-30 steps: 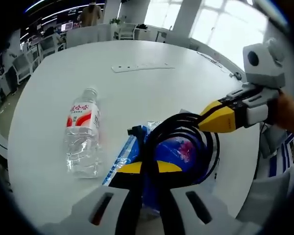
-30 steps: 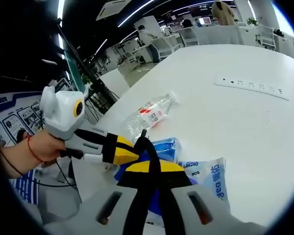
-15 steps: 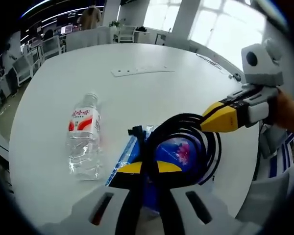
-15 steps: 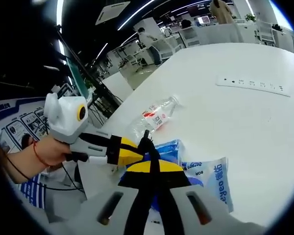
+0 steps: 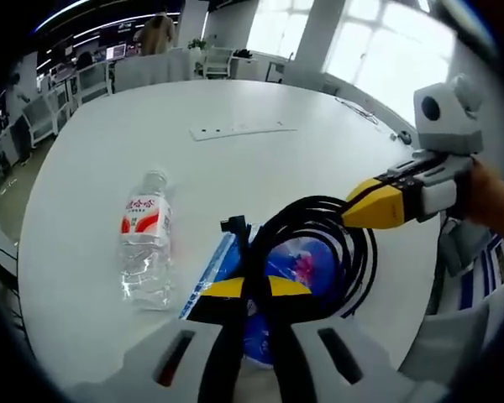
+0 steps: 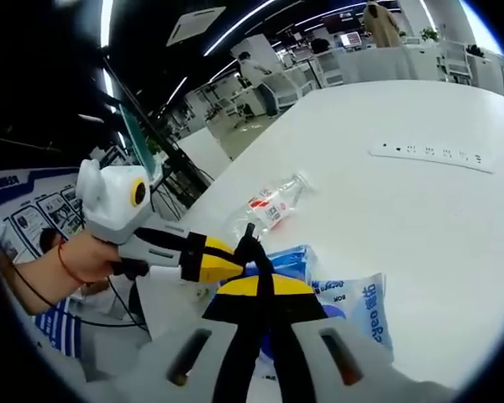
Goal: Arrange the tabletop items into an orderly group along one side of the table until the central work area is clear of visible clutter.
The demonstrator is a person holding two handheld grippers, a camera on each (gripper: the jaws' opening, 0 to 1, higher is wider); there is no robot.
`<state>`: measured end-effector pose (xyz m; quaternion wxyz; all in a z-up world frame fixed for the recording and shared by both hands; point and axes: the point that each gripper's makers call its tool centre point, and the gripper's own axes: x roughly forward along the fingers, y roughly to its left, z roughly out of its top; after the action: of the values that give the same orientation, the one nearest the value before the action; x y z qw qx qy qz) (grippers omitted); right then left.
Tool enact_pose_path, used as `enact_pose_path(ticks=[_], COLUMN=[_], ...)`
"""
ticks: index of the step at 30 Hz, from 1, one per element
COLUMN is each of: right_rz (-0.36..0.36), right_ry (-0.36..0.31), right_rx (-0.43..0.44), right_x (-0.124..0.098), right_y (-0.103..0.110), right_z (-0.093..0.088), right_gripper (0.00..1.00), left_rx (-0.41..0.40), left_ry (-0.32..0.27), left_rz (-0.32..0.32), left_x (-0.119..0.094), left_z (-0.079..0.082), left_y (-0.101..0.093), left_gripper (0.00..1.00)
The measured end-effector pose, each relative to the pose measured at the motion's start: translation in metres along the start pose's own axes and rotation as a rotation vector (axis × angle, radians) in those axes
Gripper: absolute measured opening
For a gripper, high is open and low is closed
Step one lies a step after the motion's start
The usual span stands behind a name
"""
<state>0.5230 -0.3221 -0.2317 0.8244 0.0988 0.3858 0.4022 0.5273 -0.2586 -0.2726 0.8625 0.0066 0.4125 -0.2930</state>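
White round table (image 5: 235, 101) fills a big office. Near its edge, a looped black cable (image 5: 319, 243) hangs between the left gripper (image 5: 250, 290) and right gripper (image 5: 365, 206), both pinched on it, probably just above a blue packet (image 5: 294, 269). A water bottle (image 5: 144, 239) lies beside. Next, set the cable down neatly by the edge.

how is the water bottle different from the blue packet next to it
The water bottle is clear plastic with a red and white label; the blue packet is opaque blue and white with printed text. The bottle is rounded and lies on its side, while the packet lies flat. The bottle lies free, but the black cable coil held by both grippers hangs over the packet. Both rest on the white table.
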Motion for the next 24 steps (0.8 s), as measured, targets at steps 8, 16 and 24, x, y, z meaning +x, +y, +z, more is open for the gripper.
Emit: enact_pose_path(ticks=[8, 16, 24], right_rz=[-0.004, -0.013, -0.024], right_ry=[-0.022, -0.046, -0.063], right_rx=[0.001, 0.003, 0.011], right_x=[-0.016, -0.037, -0.059], right_y=[0.0, 0.0, 0.0], right_z=[0.006, 0.009, 0.003], right_gripper=[0.0, 0.0, 0.0], left_rx=[0.008, 0.007, 0.024], left_ry=[-0.021, -0.046, -0.055], left_rz=[-0.005, -0.02, -0.035], left_x=[-0.008, -0.012, -0.017], left_z=[0.012, 0.019, 0.022], left_y=[-0.013, -0.033, -0.053], left_gripper=[0.04, 0.04, 0.04])
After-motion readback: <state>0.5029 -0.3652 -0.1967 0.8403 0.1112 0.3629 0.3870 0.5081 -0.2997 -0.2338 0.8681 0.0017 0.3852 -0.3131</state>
